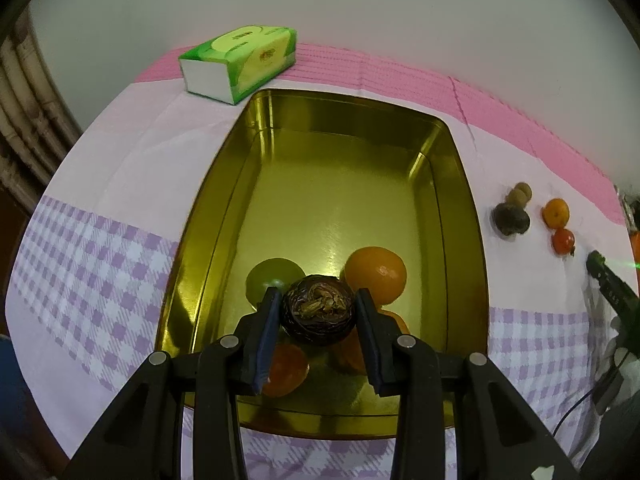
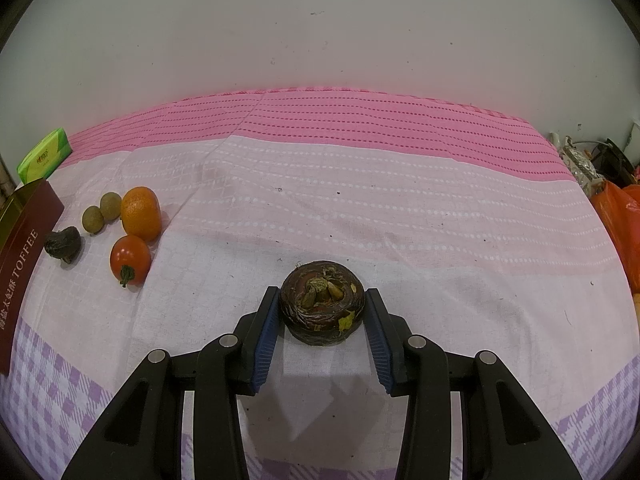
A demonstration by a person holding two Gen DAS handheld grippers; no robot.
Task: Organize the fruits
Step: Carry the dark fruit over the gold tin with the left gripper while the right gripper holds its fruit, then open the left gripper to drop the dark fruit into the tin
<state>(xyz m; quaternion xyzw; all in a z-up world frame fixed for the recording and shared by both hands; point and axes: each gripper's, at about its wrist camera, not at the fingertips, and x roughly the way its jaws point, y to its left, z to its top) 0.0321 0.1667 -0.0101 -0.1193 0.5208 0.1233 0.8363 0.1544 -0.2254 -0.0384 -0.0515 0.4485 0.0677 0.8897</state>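
Note:
My left gripper [image 1: 317, 308] is shut on a dark brown water chestnut [image 1: 318, 309] and holds it over the near end of the gold tin [image 1: 460, 184]. In the tin lie a green fruit [image 1: 272, 278], an orange [image 1: 376, 274] and more orange fruits [image 1: 286, 370] under the jaws. My right gripper [image 2: 322, 308] brackets a second dark water chestnut [image 2: 322, 302] resting on the cloth; the pads sit at its sides. Loose on the cloth lie a mandarin [image 2: 141, 213], a cherry tomato [image 2: 130, 259], two small longans [image 2: 102, 212] and a dark shrivelled fruit [image 2: 63, 244].
A green tissue pack [image 1: 240, 62] lies behind the tin by the wall. The tin's maroon side [image 2: 24, 256] is at the far left of the right wrist view. An orange bag [image 2: 620, 216] and clutter sit at the right table edge.

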